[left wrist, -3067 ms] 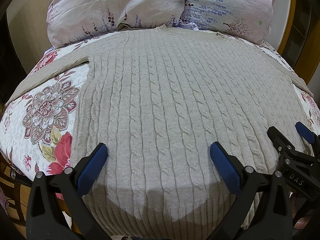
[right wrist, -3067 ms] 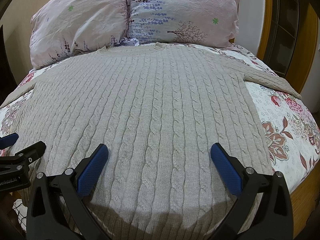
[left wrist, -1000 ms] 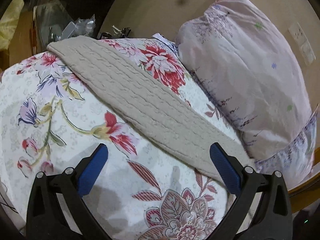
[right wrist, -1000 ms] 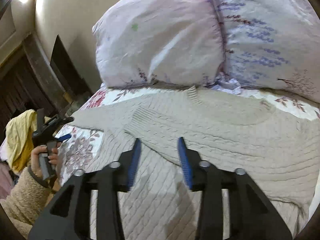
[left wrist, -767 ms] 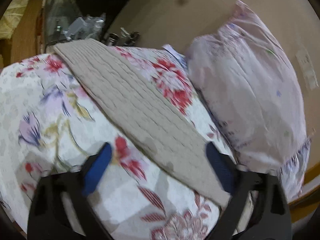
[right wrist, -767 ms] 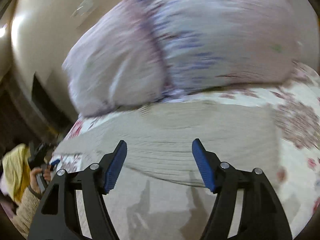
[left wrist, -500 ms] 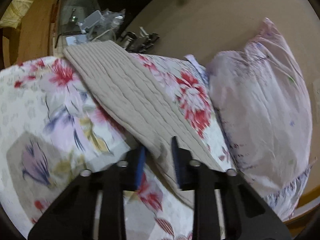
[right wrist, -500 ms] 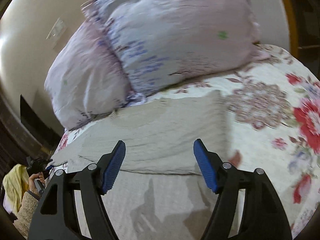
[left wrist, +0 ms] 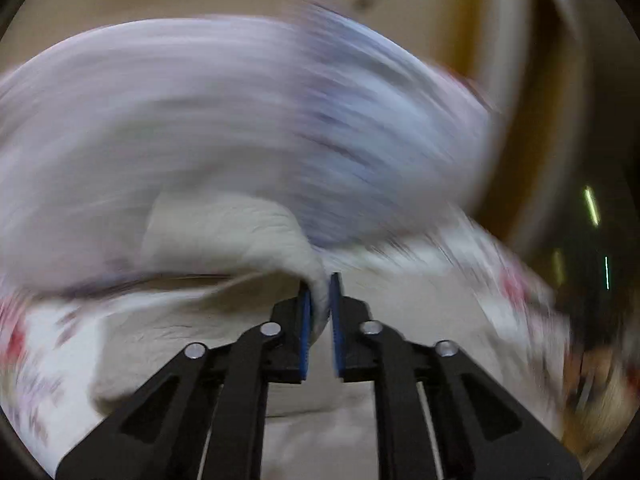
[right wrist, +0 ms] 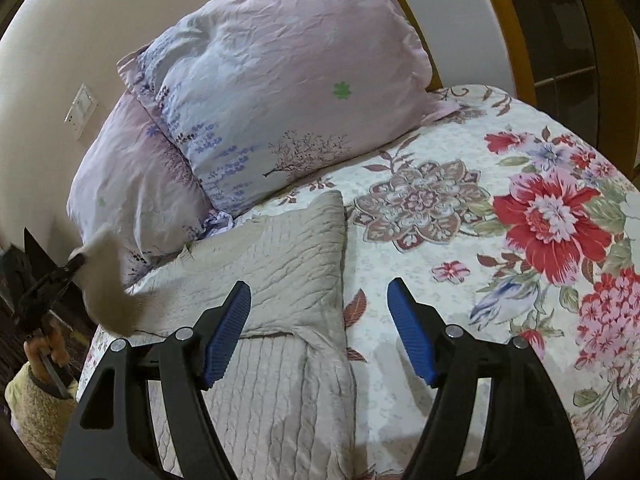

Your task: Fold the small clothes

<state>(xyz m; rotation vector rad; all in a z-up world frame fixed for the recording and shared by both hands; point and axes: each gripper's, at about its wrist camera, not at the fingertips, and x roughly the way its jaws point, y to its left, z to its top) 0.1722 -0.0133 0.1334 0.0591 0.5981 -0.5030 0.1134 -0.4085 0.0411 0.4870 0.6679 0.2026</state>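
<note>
A beige cable-knit sweater (right wrist: 280, 360) lies on the floral bedspread (right wrist: 500, 280), its right sleeve (right wrist: 288, 256) folded across the chest. My right gripper (right wrist: 318, 328) is open and empty, just above the sweater's right edge. My left gripper (left wrist: 318, 312) is shut on the left sleeve (left wrist: 248, 232) and holds it lifted in the air; that view is heavily motion-blurred. In the right wrist view the left gripper (right wrist: 76, 262) shows at the far left with the sleeve (right wrist: 106, 288) hanging from it.
Two pale purple floral pillows (right wrist: 280, 92) lean against the wall at the head of the bed. A wooden door frame (right wrist: 520, 20) stands at the right. The person's hand in a yellow fleece cuff (right wrist: 36, 364) holds the left gripper.
My left gripper closed on the left sleeve and lifted it, swinging fast. My right gripper let go of the right sleeve, now folded over the chest, and moved right.
</note>
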